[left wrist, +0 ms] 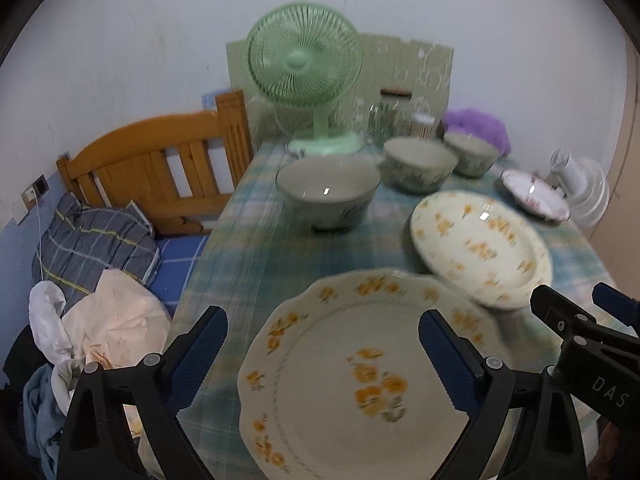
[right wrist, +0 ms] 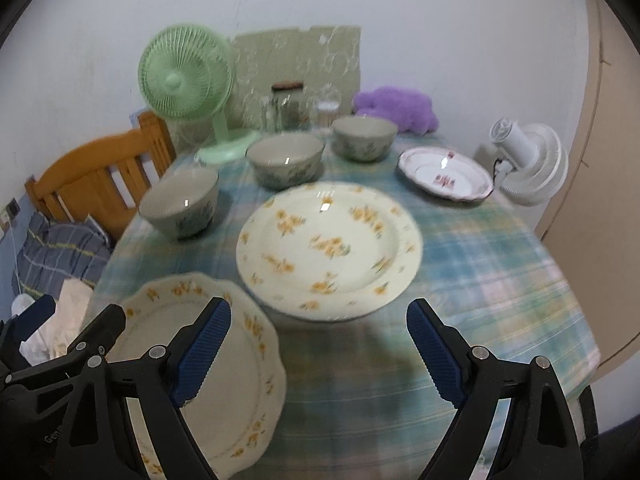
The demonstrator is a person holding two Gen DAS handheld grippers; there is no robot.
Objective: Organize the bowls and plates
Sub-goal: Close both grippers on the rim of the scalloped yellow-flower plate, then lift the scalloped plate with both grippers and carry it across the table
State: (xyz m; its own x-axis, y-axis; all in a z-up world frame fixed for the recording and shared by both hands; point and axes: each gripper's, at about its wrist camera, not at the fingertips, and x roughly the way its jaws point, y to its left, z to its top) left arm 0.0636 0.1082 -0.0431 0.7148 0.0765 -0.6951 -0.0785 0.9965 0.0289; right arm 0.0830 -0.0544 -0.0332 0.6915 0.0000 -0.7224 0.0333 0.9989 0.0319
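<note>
Both grippers, left gripper (left wrist: 322, 334) above the scalloped plate (left wrist: 352, 376) and right gripper (right wrist: 318, 326) beside it, hover spread wide, holding nothing.

Three floral plates (right wrist: 328, 248) and three green-grey bowls (right wrist: 285, 160) sit separately, upright.

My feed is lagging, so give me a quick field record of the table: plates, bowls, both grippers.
plates: scalloped plate nearest; round yellow-flower plate mid-table; pink-rimmed plate far right
bowls: three, apart, unstacked
left gripper: open over scalloped plate, holding nothing
right gripper: open, holding nothing
surface: plaid cloth
behind: green fan, jars
</note>
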